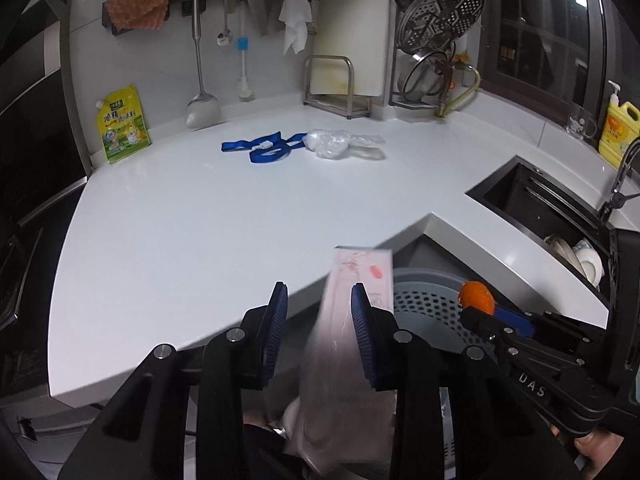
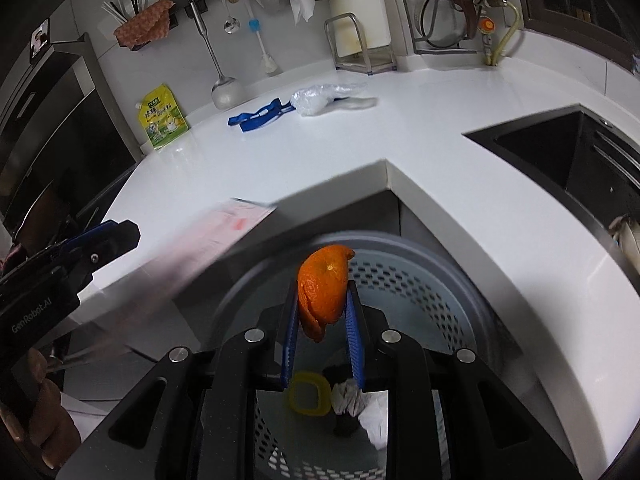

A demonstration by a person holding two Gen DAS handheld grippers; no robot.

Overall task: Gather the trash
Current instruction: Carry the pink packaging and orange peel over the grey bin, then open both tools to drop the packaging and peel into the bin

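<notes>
My left gripper [image 1: 319, 294] is open; a pale pink plastic wrapper [image 1: 352, 312] lies blurred between its fingers, leaning on the right pad, over the counter's front edge. The wrapper also shows in the right wrist view [image 2: 224, 228]. My right gripper [image 2: 323, 292] is shut on a piece of orange peel [image 2: 325, 288] above a grey perforated trash basket [image 2: 420, 280]; the peel also shows in the left wrist view [image 1: 476, 298]. Inside the basket lie a yellow ring [image 2: 309, 396] and crumpled paper [image 2: 352, 396]. A blue strap [image 1: 260, 150] and a clear plastic bag [image 1: 340, 144] lie on the white counter [image 1: 200, 220].
A yellow seasoning pouch [image 1: 122, 124] leans on the back wall under hanging utensils [image 1: 200, 80]. A dish rack [image 1: 436, 44] stands at the back right. A dark sink [image 1: 552, 208] with dishes is at the right, with a yellow soap bottle [image 1: 620, 128] behind it.
</notes>
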